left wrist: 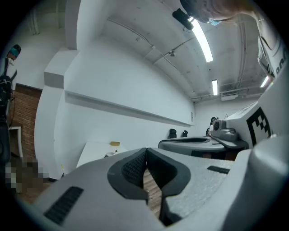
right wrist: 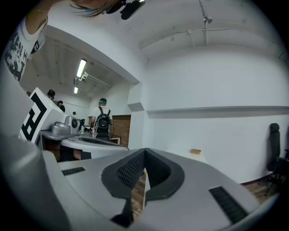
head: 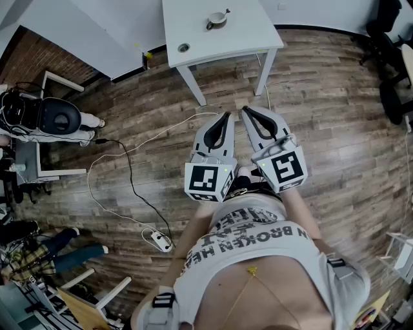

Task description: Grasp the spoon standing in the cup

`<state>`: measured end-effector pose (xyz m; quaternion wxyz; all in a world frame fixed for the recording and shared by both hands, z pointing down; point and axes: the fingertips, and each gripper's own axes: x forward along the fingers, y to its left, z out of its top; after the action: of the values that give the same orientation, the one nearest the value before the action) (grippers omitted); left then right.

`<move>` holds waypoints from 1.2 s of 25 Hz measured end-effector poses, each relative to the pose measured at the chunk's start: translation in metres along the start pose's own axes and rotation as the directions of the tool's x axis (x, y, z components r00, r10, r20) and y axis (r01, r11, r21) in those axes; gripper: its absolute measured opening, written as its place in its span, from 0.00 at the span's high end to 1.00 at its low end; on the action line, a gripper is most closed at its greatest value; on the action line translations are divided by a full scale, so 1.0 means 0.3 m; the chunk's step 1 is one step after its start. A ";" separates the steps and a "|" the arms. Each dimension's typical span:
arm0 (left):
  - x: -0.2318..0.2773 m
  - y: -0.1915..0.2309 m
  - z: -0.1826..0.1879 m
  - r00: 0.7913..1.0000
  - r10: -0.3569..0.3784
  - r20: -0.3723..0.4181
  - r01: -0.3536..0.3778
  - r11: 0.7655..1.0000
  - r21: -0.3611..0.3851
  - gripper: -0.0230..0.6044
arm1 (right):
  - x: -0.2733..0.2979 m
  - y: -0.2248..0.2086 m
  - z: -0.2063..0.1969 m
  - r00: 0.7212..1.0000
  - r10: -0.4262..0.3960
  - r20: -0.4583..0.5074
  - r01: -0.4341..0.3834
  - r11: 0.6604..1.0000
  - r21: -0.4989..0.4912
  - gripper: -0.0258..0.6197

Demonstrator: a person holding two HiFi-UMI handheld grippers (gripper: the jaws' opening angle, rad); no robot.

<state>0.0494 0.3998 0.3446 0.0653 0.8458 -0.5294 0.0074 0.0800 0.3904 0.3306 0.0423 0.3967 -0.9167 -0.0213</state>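
white table (head: 193,22) at the top centre of the head view carries the cup (head: 217,20), in the upper part of the visible tabletop. a thin handle, taken to be the spoon (head: 226,13), leans out of it toward the upper right. both are too small for detail: the cup reads as a small round vessel with a pale inside, the spoon as a slim line.

task status: grasp not begun. the left gripper (head: 227,116) and the right gripper (head: 244,111) sit side by side at frame centre, close to the person's torso, over the wood floor (head: 322,97) and well apart from the table. each gripper view shows the jaws pressed together with nothing between them.

remaining, by my judgement: approach the table, part one pair of jaws, close on the handle.
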 end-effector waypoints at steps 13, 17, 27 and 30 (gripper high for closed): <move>-0.002 -0.012 -0.052 0.999 0.024 -0.024 -0.025 0.999 -0.036 0.96 | -0.016 -0.022 -0.020 0.999 0.027 0.021 -0.028 0.998 0.049 0.95; 0.013 0.038 -0.062 0.999 0.013 -0.033 -0.015 0.998 -0.061 0.96 | 0.028 -0.023 -0.022 1.000 0.004 0.009 -0.004 0.999 0.049 0.95; 0.172 0.268 -0.020 0.997 -0.077 -0.015 0.075 0.994 -0.077 0.96 | 0.290 -0.068 -0.006 0.997 -0.075 -0.018 0.075 0.997 0.024 0.95; 0.236 0.359 0.007 0.993 -0.117 -0.012 0.116 0.990 -0.077 0.96 | 0.407 -0.090 0.018 0.995 -0.100 -0.011 0.100 0.995 0.015 0.95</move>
<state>-0.0163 0.2897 0.3595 0.1021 0.8721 -0.4784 -0.0094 0.0160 0.2829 0.3306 0.0429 0.4426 -0.8956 -0.0143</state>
